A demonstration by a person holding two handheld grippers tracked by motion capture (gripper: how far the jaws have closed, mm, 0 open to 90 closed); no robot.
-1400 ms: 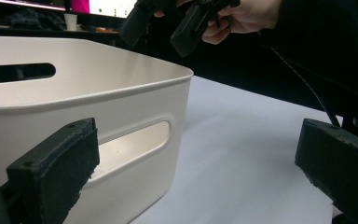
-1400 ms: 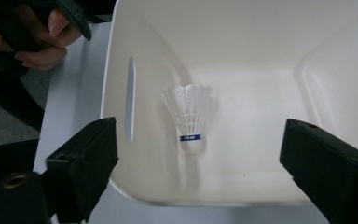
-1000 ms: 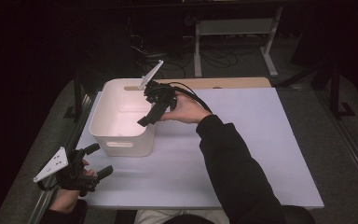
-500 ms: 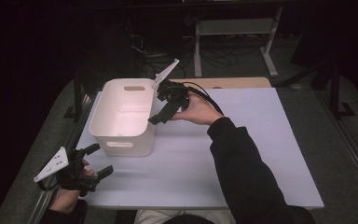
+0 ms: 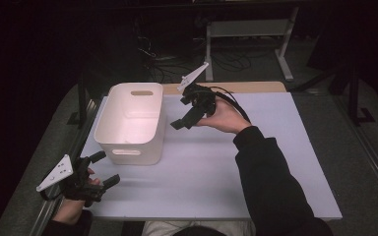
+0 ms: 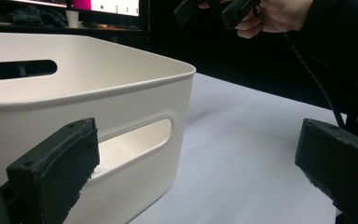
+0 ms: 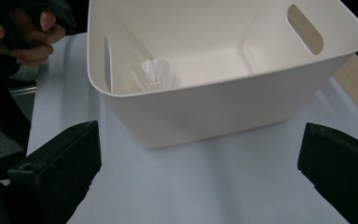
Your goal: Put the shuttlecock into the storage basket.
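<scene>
Jaws of both grippers gape empty — right gripper (image 5: 187, 117) beside bin (image 5: 109, 125) rim (shuttlecock (image 7: 156, 74) inside).

our right gripper (image 5: 183, 118) hangs mid-frame, jaws wide — our left gripper (image 5: 103, 169) waits lower left, open too.

Right of the white bin (image 5: 130, 125), my white table sheet (image 5: 256, 162) lies open; the bin's walls block low passage, and inside sits, I think, a shuttlecock (image 7: 156, 74).
</scene>
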